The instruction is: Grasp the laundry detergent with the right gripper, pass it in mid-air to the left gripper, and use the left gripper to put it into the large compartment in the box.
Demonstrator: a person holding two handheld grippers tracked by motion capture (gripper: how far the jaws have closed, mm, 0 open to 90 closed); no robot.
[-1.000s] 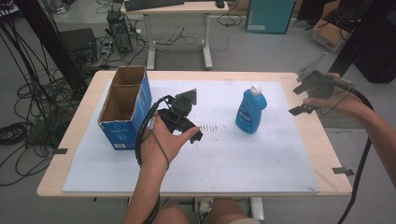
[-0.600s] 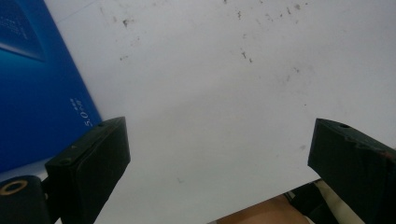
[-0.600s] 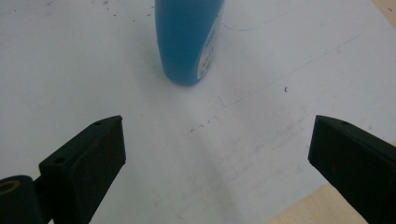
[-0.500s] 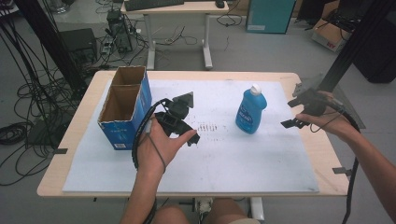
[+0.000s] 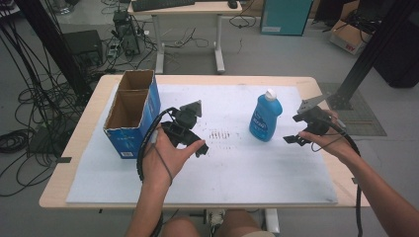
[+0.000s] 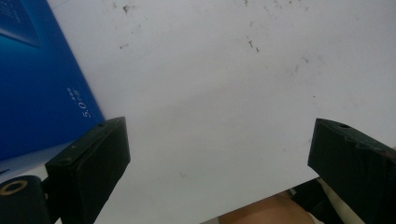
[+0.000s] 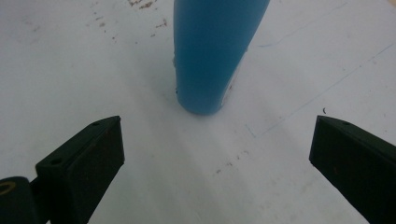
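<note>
Two grippers work over the white sheet [image 5: 276, 177] that covers the tabletop, and the risk lies mainly with the one nearing the bottle. In the high view, the blue bottle [image 5: 265, 117] stands upright with its white cap on, right of the middle and nearer the far edge than the near one. The right gripper [image 5: 302, 130] hovers just beside it, toward the right edge, held in the person's hand and aimed at the bottle's lower body. The left gripper [image 5: 190, 132] hangs over the sheet left of the middle, close to the open cardboard box [image 5: 132, 112], which stands near the left edge with both compartments showing nothing inside.

In the left gripper view, the jaws stand wide apart with nothing between them, only bare sheet and the blue side of the box at the upper left. If this hand swings leftward, I judge it could knock the box and shift it.

In the right gripper view, the jaws are also spread wide and hold nothing; the bottle's base [image 7: 205, 79] stands ahead, between their lines yet left of centre, not yet inside the gap. A straight push forward would likely bring one jaw against the bottle sooner than the other and tip or slide the tall, narrow thing over. Closing low on the tapering, smooth body could also let it squirt out or tilt when lifted. Centring it first seems safer.
</note>
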